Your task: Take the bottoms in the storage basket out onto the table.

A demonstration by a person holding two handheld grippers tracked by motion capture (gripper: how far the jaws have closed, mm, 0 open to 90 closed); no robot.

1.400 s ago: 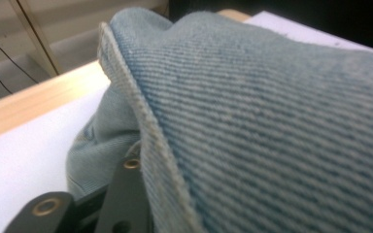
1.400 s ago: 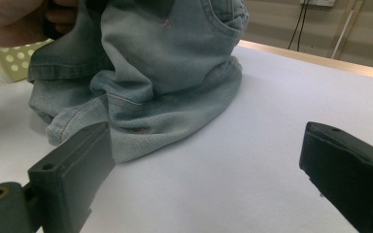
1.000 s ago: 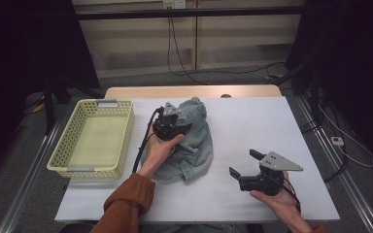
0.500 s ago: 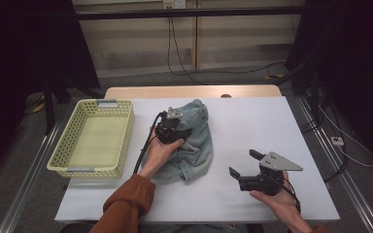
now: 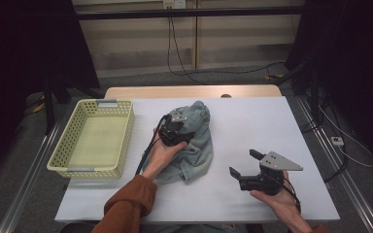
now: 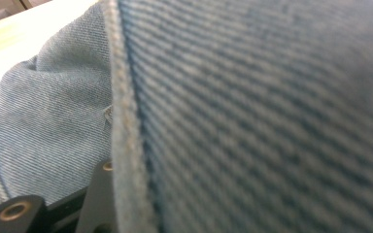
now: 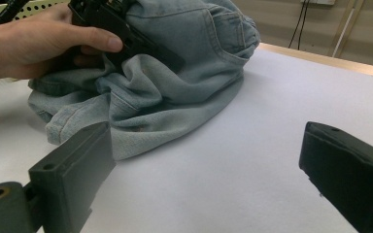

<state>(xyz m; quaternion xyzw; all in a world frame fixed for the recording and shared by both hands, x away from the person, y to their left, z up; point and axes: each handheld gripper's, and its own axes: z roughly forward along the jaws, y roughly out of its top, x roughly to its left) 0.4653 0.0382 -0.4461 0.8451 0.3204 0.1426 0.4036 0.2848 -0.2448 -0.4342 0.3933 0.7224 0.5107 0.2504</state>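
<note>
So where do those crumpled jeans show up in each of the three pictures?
High view: the jeans lie mid-table, right of the yellow basket.
Left gripper view: the jeans are pressed close against the lens, seam running down.
Right gripper view: the jeans sit upper left, on the white table.
Shared landmark: the left gripper resting on the denim.

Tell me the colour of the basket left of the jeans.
Pale yellow basket, clearest in the high view.
</note>
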